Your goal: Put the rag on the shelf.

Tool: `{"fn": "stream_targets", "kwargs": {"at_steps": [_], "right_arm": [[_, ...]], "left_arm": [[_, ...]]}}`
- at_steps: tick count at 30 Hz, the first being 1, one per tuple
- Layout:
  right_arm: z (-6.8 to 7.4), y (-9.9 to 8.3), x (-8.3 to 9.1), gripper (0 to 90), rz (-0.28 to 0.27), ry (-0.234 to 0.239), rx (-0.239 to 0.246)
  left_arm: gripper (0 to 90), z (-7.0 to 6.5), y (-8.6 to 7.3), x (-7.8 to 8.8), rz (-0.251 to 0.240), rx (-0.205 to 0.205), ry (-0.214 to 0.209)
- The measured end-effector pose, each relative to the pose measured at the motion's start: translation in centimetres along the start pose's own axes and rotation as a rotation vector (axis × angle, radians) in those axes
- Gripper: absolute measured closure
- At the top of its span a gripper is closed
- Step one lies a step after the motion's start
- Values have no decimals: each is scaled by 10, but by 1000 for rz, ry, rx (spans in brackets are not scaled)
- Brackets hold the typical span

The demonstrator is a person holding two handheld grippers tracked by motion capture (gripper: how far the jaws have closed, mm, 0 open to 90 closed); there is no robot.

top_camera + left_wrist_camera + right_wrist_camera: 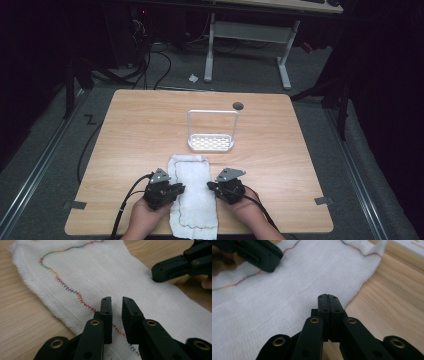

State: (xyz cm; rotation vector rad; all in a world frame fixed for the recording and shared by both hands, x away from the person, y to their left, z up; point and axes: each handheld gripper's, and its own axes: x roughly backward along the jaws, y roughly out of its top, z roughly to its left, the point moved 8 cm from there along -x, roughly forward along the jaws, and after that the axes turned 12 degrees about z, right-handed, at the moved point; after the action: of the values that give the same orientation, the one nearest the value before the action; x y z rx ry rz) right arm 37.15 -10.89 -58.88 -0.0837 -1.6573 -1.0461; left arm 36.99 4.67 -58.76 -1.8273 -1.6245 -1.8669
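Note:
A white gauze cloth [194, 200] with a multicoloured stitched border lies lengthwise on the wooden table [130, 130], near the front edge. My left gripper [181, 188] rests at the cloth's left edge. In the left gripper view it [117, 300] stands slightly open just above the cloth [112, 272] and its stitch line, with nothing between the jaws. My right gripper [210, 186] is at the cloth's right edge. In its own view it [328, 297] is shut, jaws pressed together over the cloth's [294, 275] border, and no fabric is visible between them.
A white wire rack [211, 142] with a perforated base stands on the table just beyond the cloth. A small dark round disc [238, 105] lies behind it. Beyond the table's far edge are cables and a desk frame [285, 65] on the floor.

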Motion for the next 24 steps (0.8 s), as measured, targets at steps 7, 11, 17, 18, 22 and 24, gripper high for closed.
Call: {"fn": "stream_targets", "kwargs": {"at_steps": [7,11,17,18,22,24], "right_arm": [[-3,-37,27,900,14,-5,-31],[-6,-52,37,899,6,4,-62],[-8,-51,37,892,14,14,-54],[-8,-51,37,890,9,17,-54],[-9,-51,37,889,13,30,-49],[-10,-50,36,890,12,33,-49]], "left_arm": [[793,-30,11,-19,23,-92,-59],[784,-43,7,-21,41,-119,-98],[670,-30,16,-6,-37,-95,-36],[641,-23,21,-1,-60,-74,-22],[536,0,37,-1,-97,-53,51],[507,11,43,-8,-89,-27,72]]}}
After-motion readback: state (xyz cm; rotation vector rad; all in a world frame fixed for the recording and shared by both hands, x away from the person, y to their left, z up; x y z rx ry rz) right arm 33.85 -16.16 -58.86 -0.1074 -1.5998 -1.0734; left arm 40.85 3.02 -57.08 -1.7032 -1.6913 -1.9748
